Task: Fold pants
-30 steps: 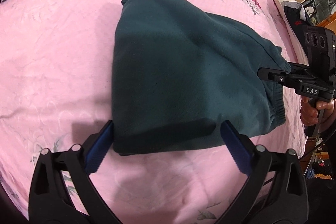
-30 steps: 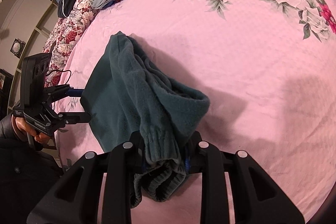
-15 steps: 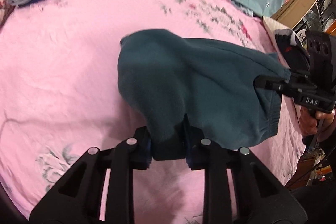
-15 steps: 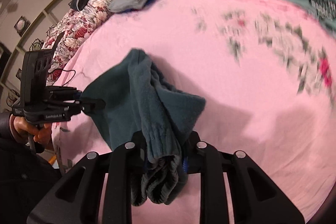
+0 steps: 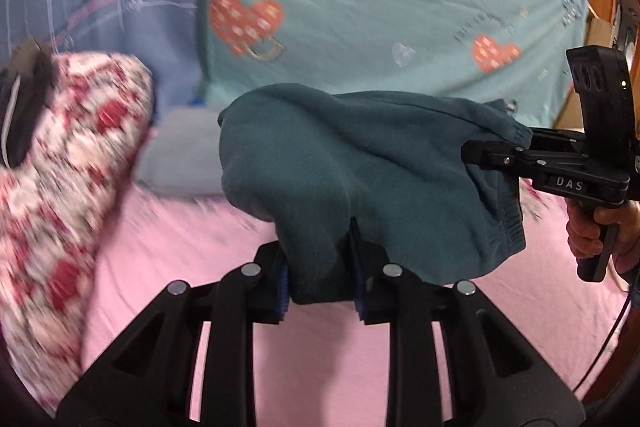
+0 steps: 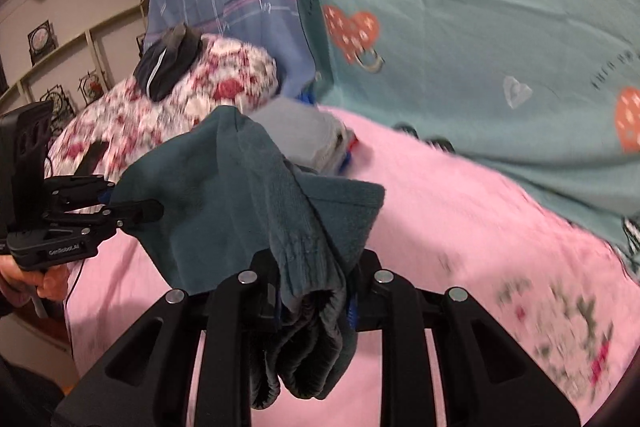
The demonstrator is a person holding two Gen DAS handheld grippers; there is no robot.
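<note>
Moved since a second ago: my left tool [image 5: 320, 281], then spread wide at the near edge of the pants [image 5: 360, 167], is now clamped on that edge; the pants, then flat on the bed [image 5: 168, 239], now hang lifted clear of it.

- Pants: dark teal, folded, slung in the air between my two tools, sagging in the middle.
- Left tool: closed tight on a fold of cloth at 6 o'clock in its own view.
- Right tool [image 6: 314, 301]: clamped on the bunched waistband end, which droops below the pads; seen from the left at 3 o'clock.
- Bed: pink floral cover, under the pants.
- Flowered pillow [image 5: 68, 195]: 9 o'clock, blurred.
- Grey folded clothes [image 6: 308, 139]: just behind the pants.
- Heart-print sheet [image 5: 380, 7]: 12 o'clock, backdrop.
</note>
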